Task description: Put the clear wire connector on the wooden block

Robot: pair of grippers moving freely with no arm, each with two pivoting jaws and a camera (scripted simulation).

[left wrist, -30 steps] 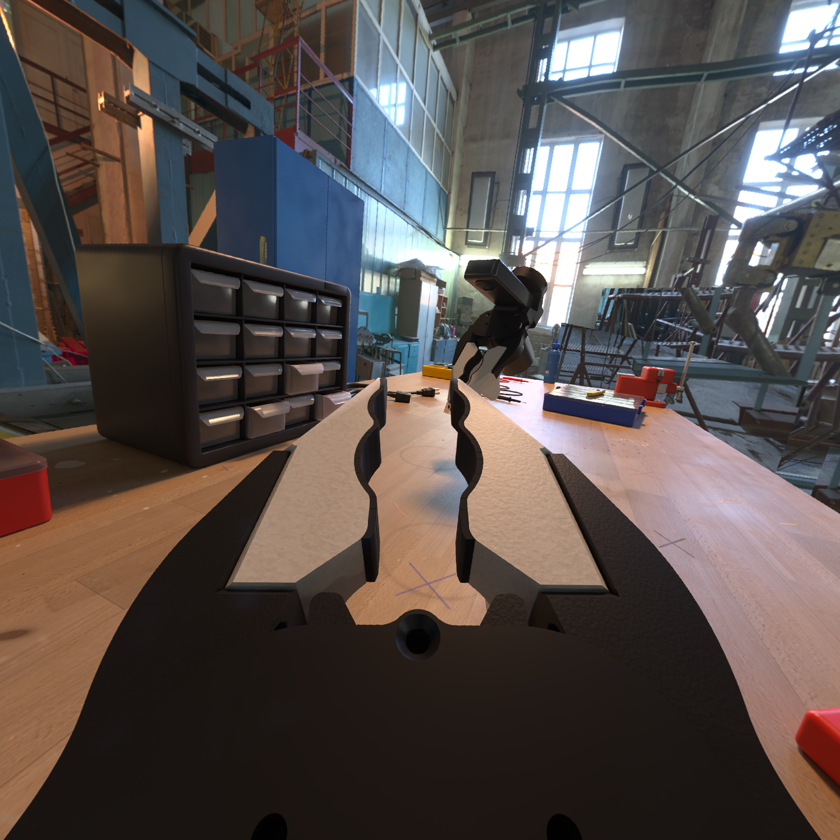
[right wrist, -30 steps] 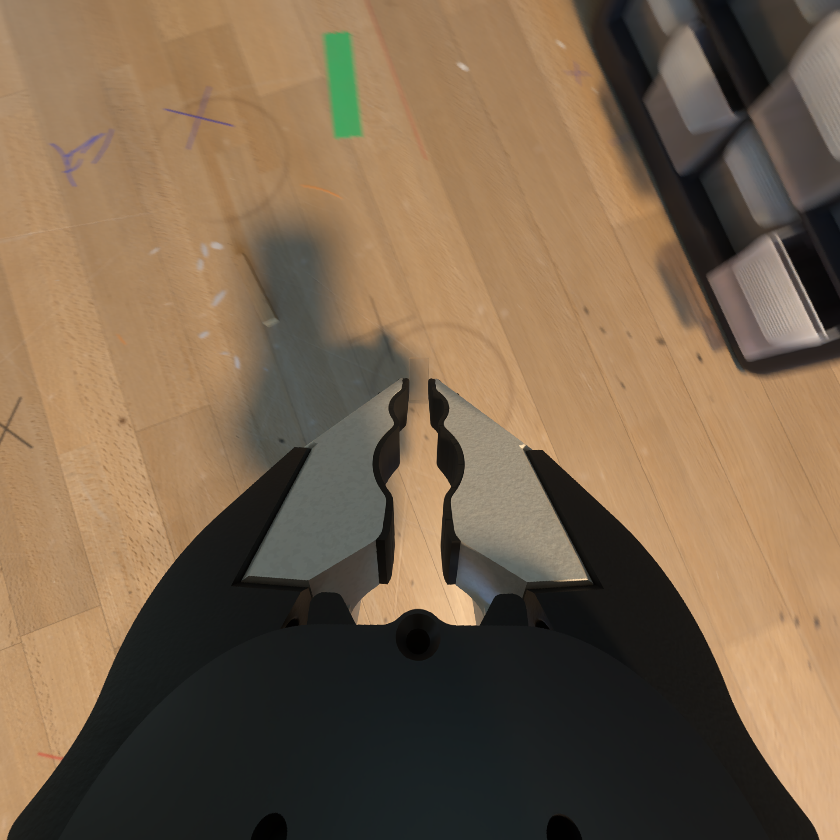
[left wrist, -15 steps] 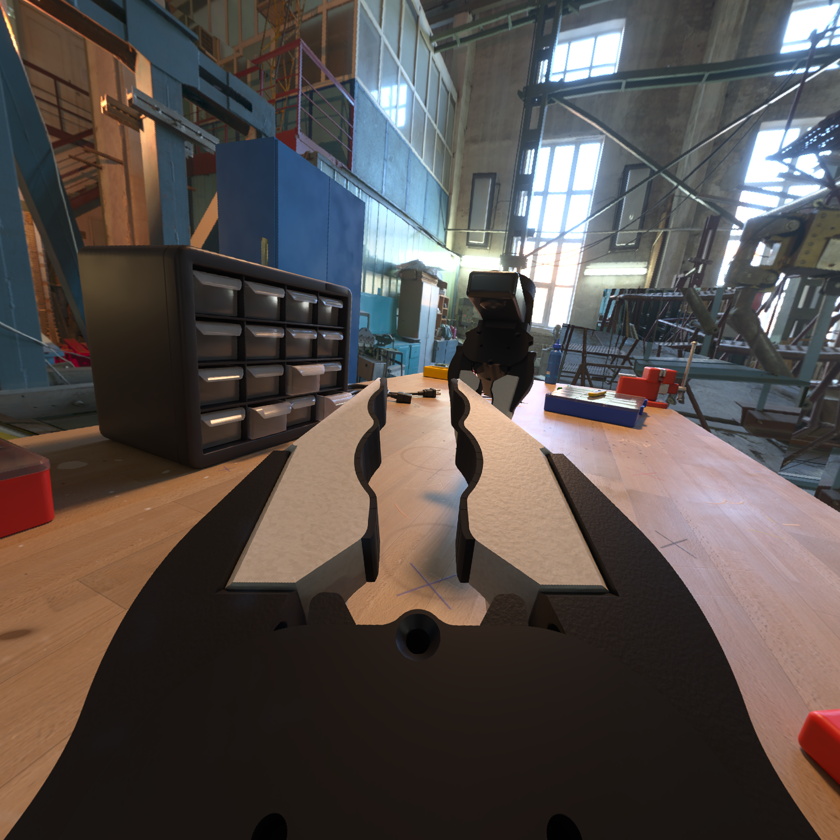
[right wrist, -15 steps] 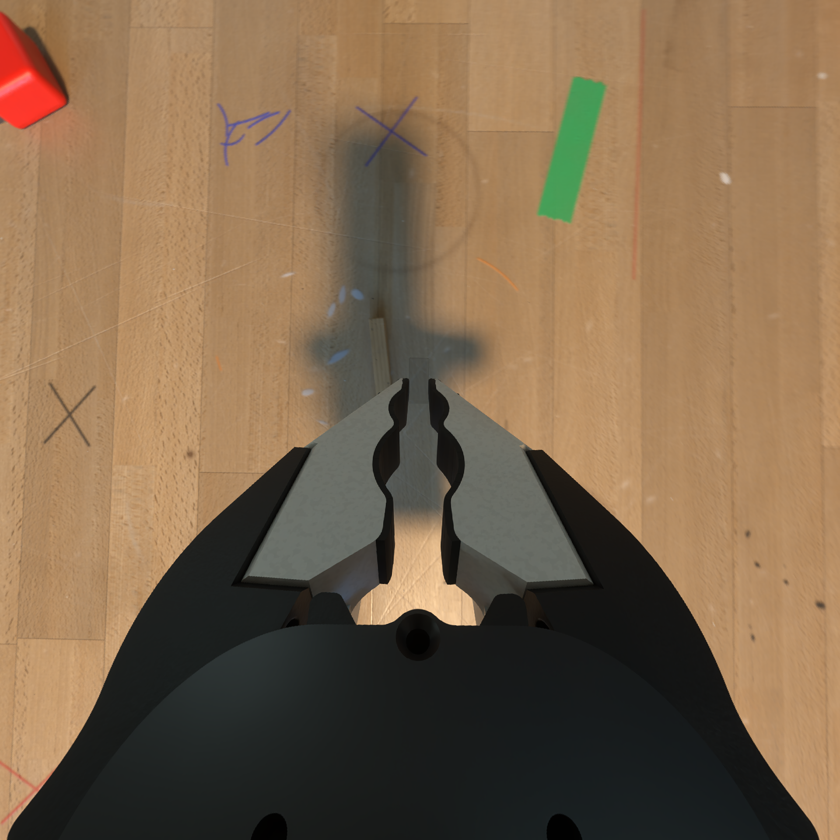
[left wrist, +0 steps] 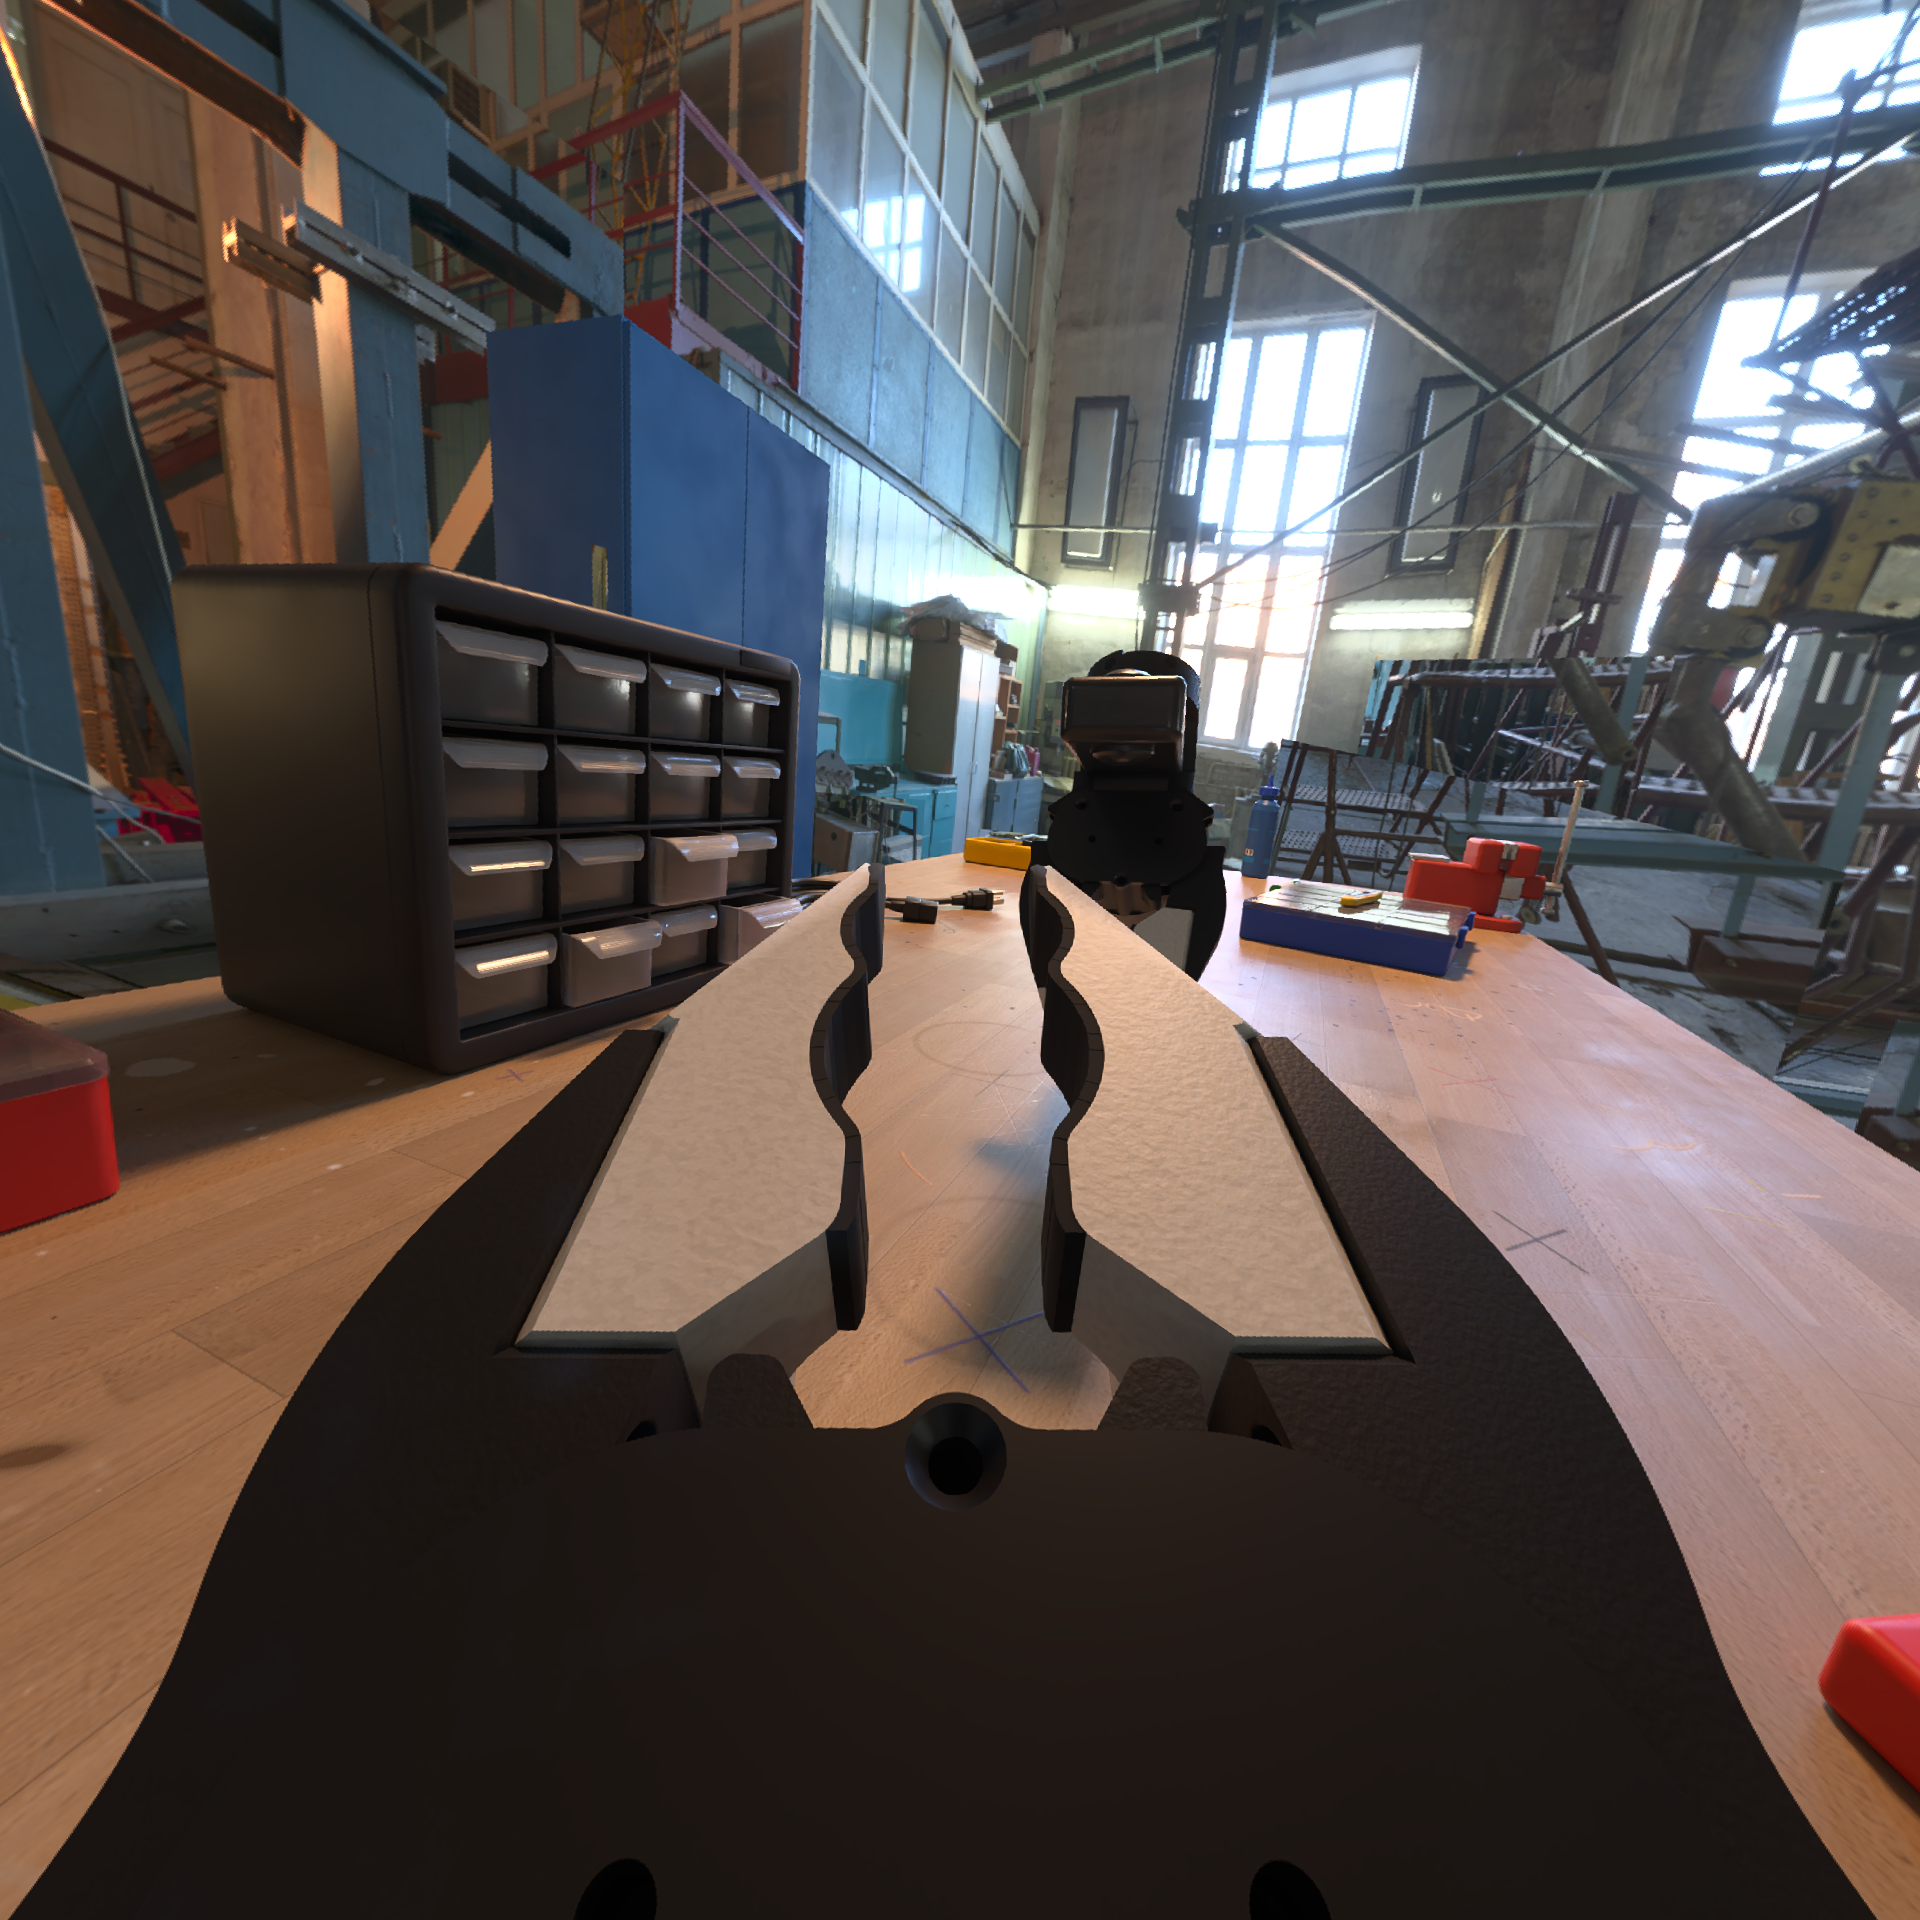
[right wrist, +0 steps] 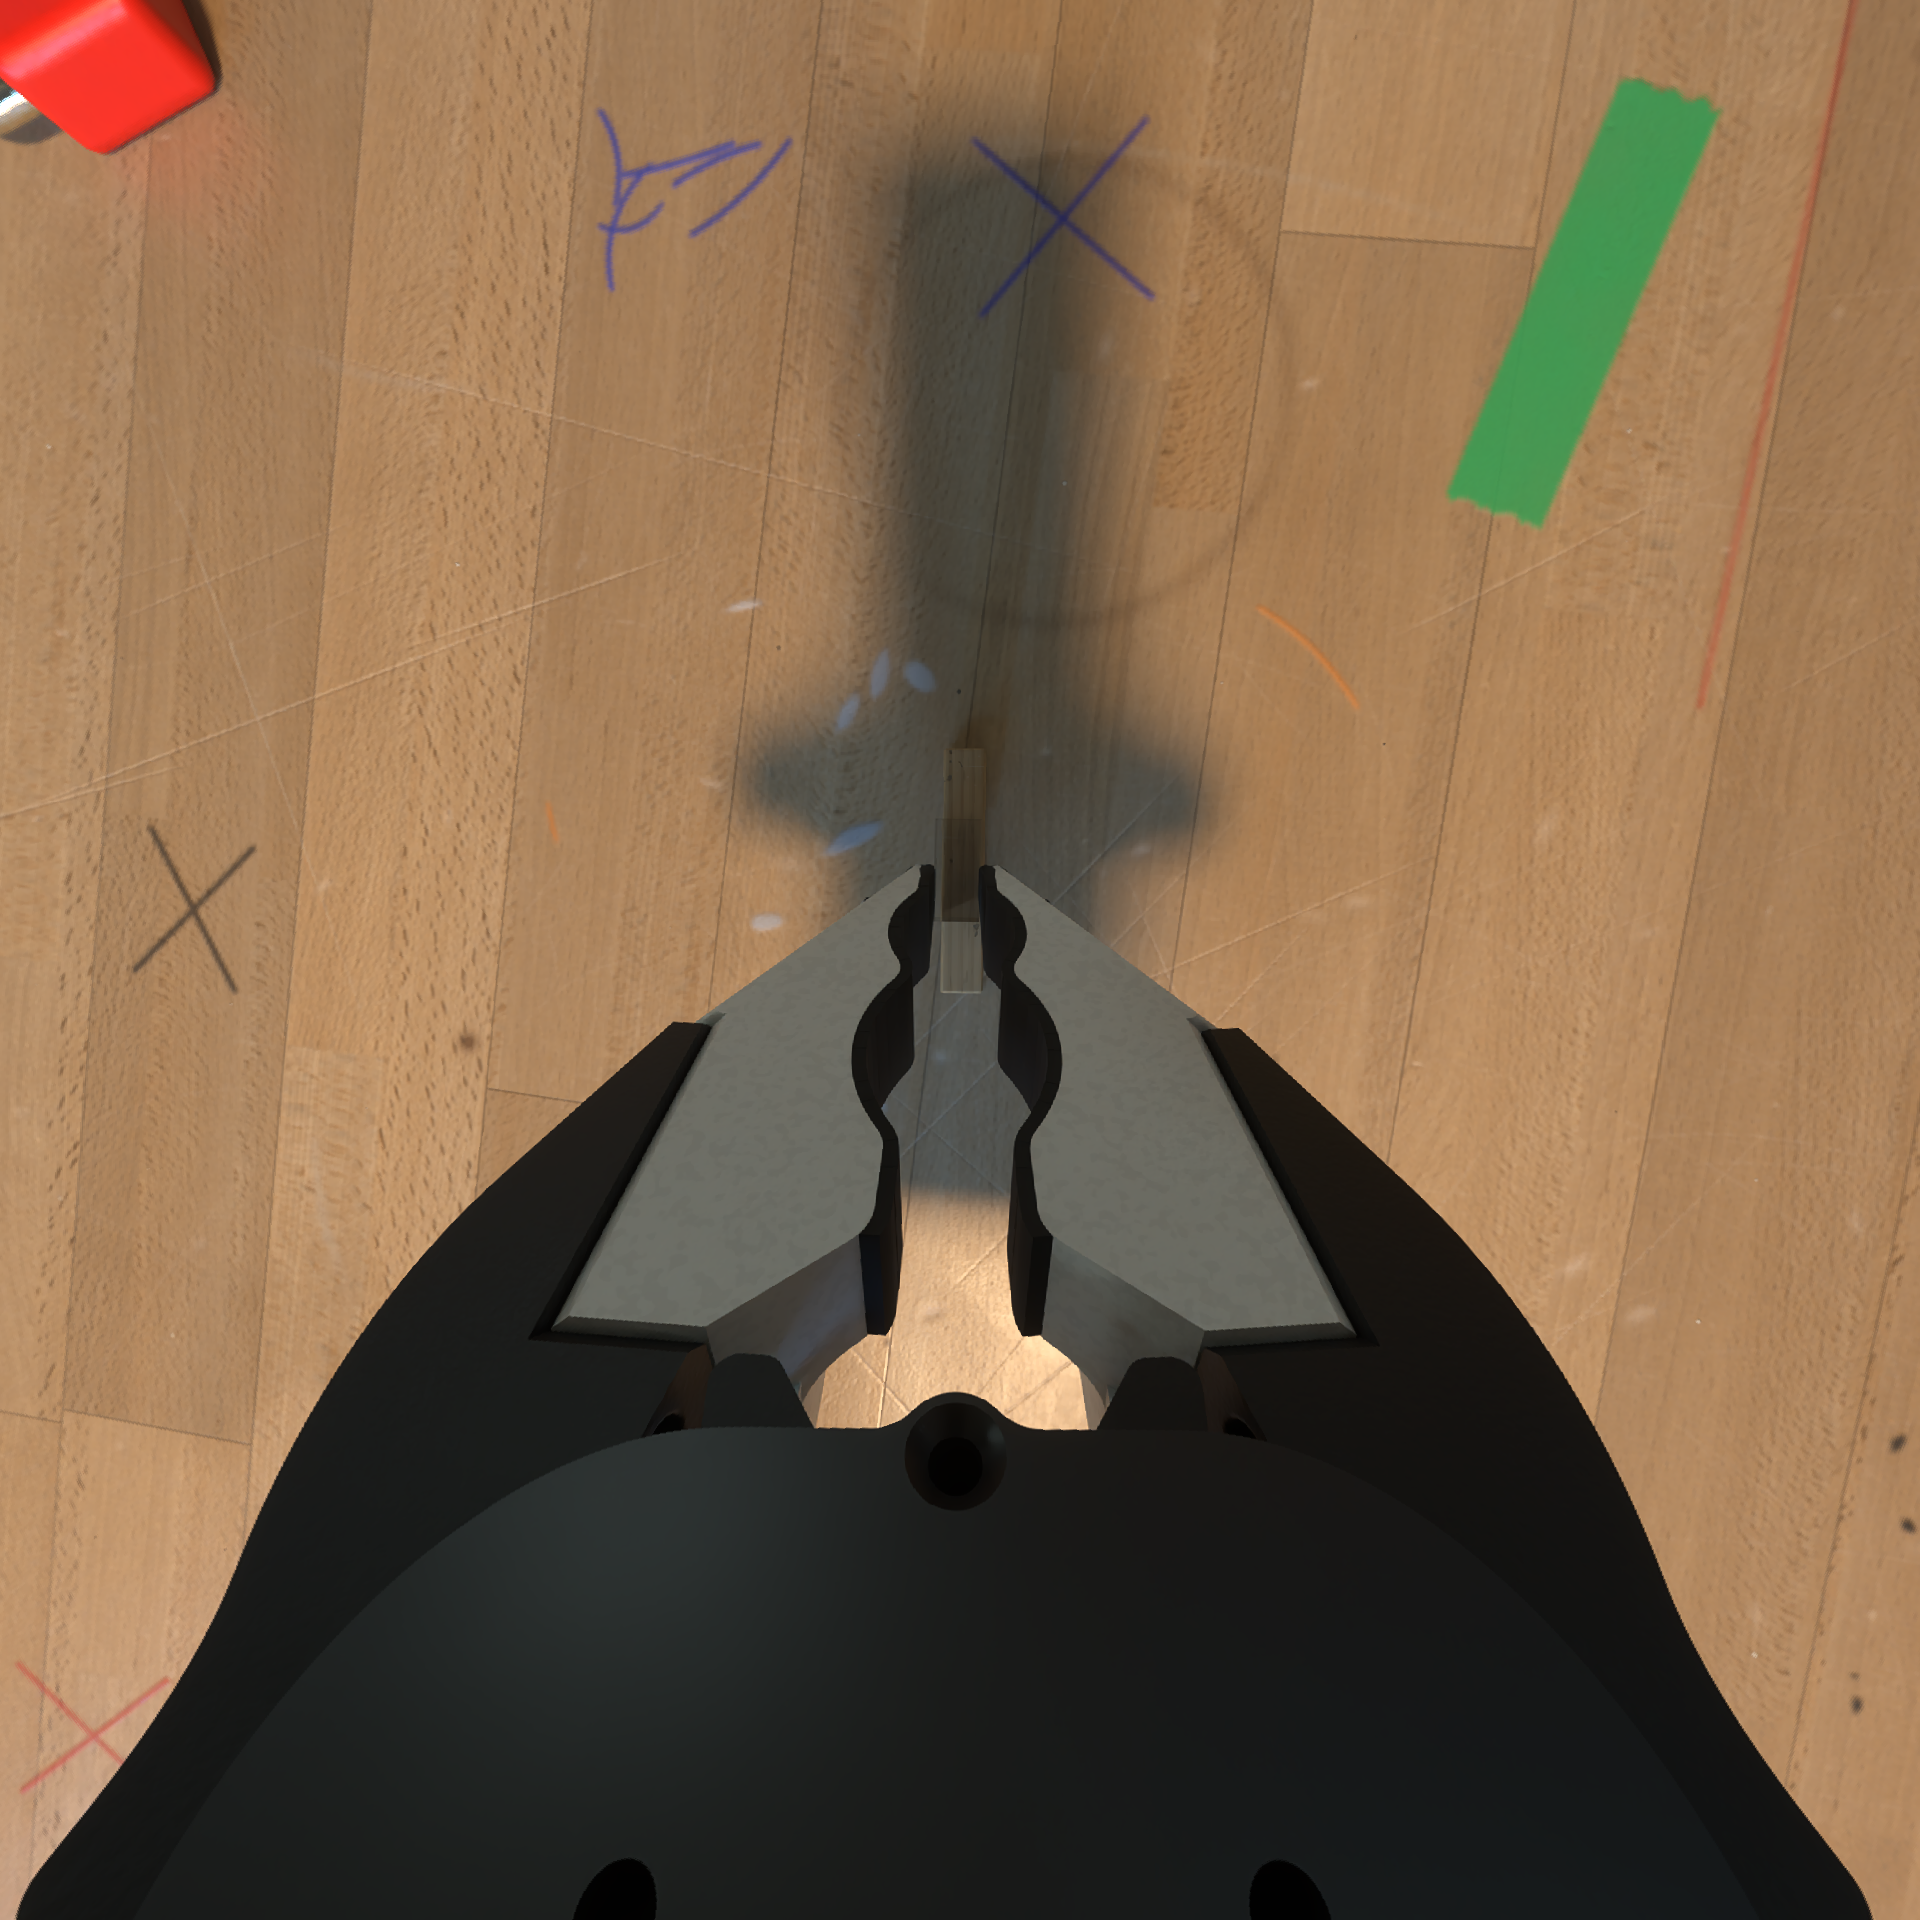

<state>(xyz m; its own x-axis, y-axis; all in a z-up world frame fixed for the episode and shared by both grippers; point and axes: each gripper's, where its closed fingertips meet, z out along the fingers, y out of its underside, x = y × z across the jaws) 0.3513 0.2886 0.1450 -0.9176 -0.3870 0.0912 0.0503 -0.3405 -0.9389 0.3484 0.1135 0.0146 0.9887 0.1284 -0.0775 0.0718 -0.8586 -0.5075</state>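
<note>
- Your right gripper pointed straight down at the planked wooden desk, its wavy grey fingers nearly closed on a see-through, boxy clear wire connector.
- A thin pale wooden block lay right below.
- Your left gripper sat half-open, holding nothing.

A black drawer cabinet is set on the wooden workbench, well apart from a blue case. A green tape strip and a red block are seen on the boards.
</note>
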